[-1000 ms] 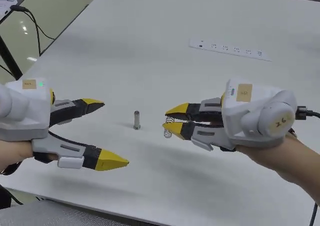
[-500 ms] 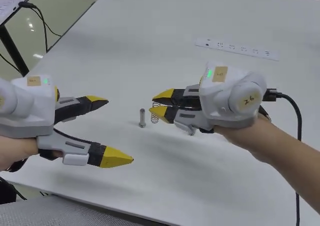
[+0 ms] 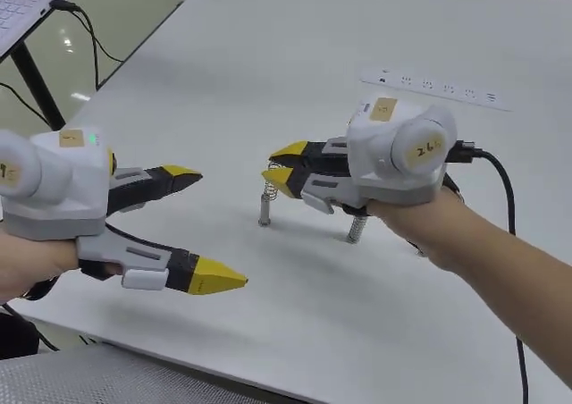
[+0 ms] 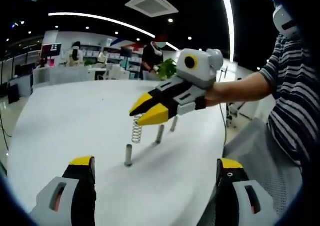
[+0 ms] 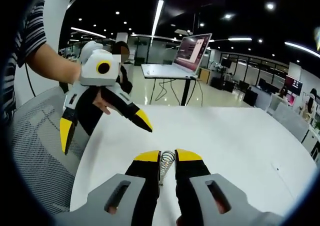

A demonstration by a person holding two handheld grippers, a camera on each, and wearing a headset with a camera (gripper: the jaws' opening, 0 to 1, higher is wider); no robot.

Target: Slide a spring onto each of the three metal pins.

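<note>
The white-bodied right hand-held gripper, black jaws tipped yellow, reaches in from 3 o'clock. Its jaws are nearly closed, pinching the small silver coil spring by its upper turns. That grip looks deliberate: the spring hangs upright and its open lower end is free to go down over a pin. The matching left hand-held gripper hovers at 8 o'clock of the work, jaws spread wide and holding nothing. My read is that it's waiting clear so the threading has room.

The target is the short upright grey metal pin, directly below the gripper tips. The spring's bottom sits right at the pin's top, but I can't tell whether it has started over. Two more grey metal pins stand in line beyond, toward 1 o'clock in the left gripper view. I can't tell whether they already carry springs.

It's a big open office with rows of ceiling lights. The broad white counter is smooth and matte. A long white power strip lies on it at 1 o'clock, well apart from the pins. An open laptop sits on a side stand.
</note>
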